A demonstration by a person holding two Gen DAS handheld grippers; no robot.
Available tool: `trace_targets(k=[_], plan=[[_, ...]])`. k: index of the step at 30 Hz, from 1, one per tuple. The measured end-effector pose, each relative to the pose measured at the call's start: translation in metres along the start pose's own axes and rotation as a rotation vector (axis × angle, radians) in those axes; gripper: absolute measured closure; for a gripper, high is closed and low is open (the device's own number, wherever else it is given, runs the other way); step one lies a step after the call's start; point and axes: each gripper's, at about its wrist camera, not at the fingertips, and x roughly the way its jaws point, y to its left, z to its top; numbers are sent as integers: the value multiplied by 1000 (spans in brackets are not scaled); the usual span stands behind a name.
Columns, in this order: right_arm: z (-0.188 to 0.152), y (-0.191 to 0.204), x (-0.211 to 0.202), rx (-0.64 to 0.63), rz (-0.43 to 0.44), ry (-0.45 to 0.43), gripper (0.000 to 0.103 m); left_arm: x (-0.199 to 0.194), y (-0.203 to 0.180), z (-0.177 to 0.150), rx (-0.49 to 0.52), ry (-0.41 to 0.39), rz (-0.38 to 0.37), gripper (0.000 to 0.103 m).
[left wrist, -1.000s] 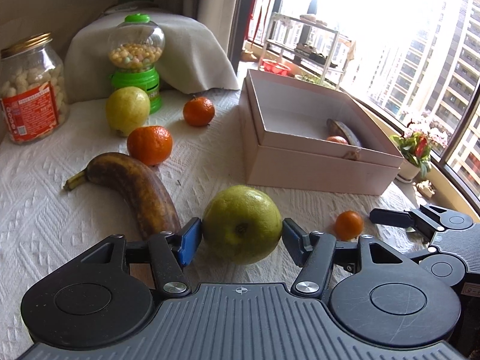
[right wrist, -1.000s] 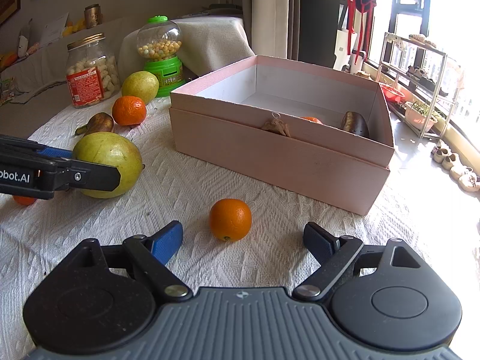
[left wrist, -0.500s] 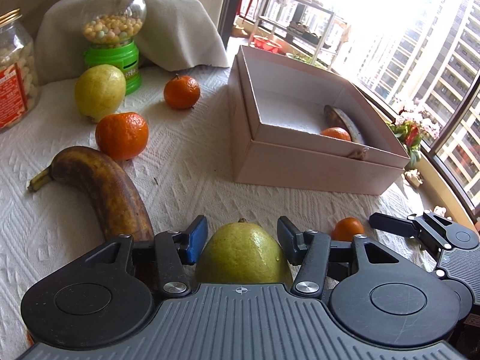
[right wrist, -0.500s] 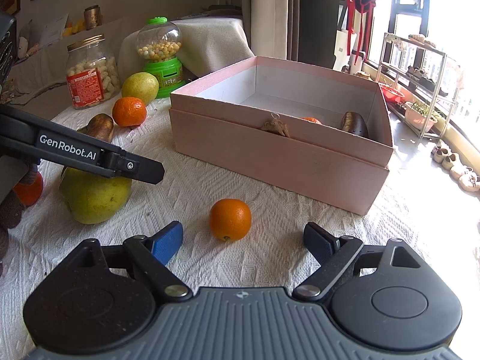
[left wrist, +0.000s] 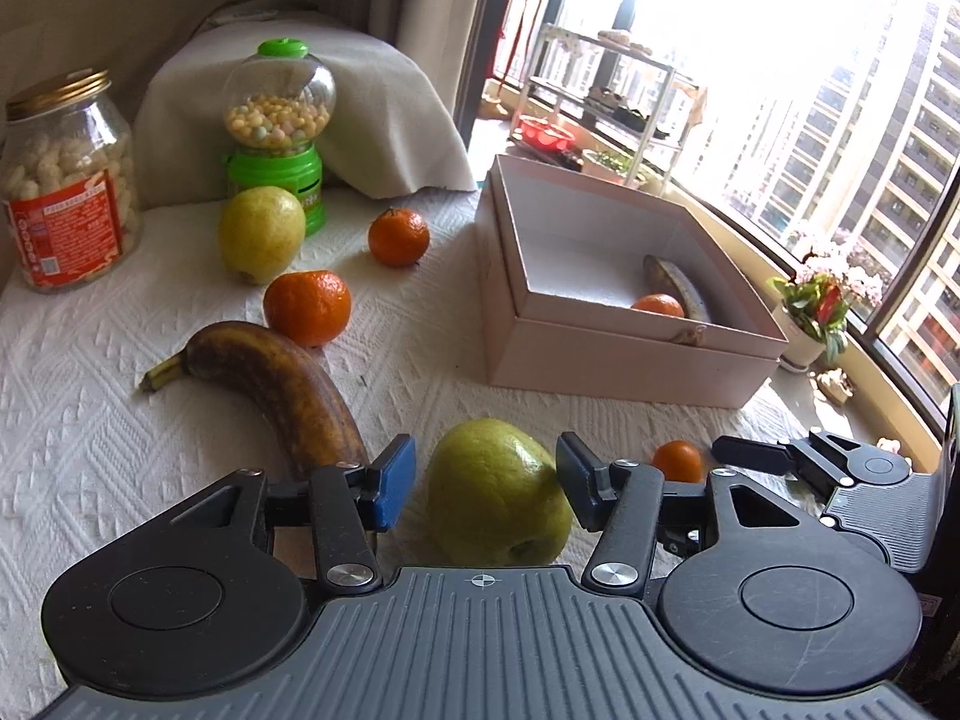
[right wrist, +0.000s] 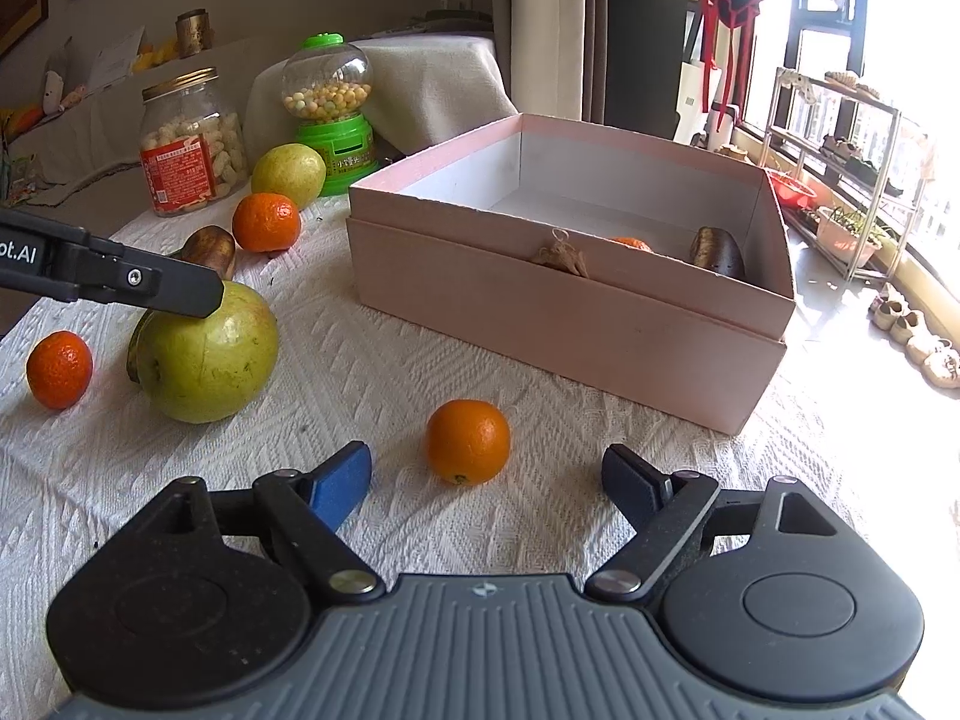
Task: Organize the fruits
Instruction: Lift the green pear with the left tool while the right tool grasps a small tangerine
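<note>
Sorting barely begun: pink box (left wrist: 630, 354) holds 1 banana (left wrist: 675, 288) + 1 mandarin (left wrist: 657, 305); L gripper (left wrist: 485, 483) jaws opening around green pear (left wrist: 495, 495), not pressing it, R gripper (right wrist: 485, 480) jaws closing, nothing gripped; rest on cloth.

Your daylight came hard through the window (left wrist: 780, 60), which blew out to white in both views. The white cloth (right wrist: 840, 420) on the worktop glared at its right edge. Fruit cast soft shadows leftward. Everything stayed sharp, though the fisheye lenses bent the window frame (left wrist: 918, 276) and edges.
</note>
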Motion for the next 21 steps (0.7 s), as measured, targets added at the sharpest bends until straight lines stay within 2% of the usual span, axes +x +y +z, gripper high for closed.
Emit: trace_targets(k=[2, 4, 9, 12, 14, 15, 17, 19, 21], plan=[[0, 0, 0, 0, 0, 0, 18, 6, -3, 0, 1, 22, -23, 43], [0, 0, 0, 0, -1, 0, 18, 15, -6, 0, 7, 54, -36, 37], [0, 0, -1, 2, 0, -3, 18, 35, -4, 2, -50, 127, -99, 34], [2, 0, -1, 1, 7, -11, 30, 42, -5, 1, -72, 140, -123, 34], [5, 0, -1, -11, 6, -20, 47, 45, -6, 0, -80, 147, -132, 35], [7, 1, 0, -20, 4, -18, 51, 46, -6, -1, -82, 147, -136, 35], [10, 1, 1, -29, 10, -10, 65, 47, -7, -1, -85, 142, -136, 35], [12, 1, -1, -35, 15, -5, 75, 47, -9, -1, -89, 143, -125, 36], [12, 0, -6, -34, 20, -4, 75, 45, -12, -2, -81, 134, -115, 36]])
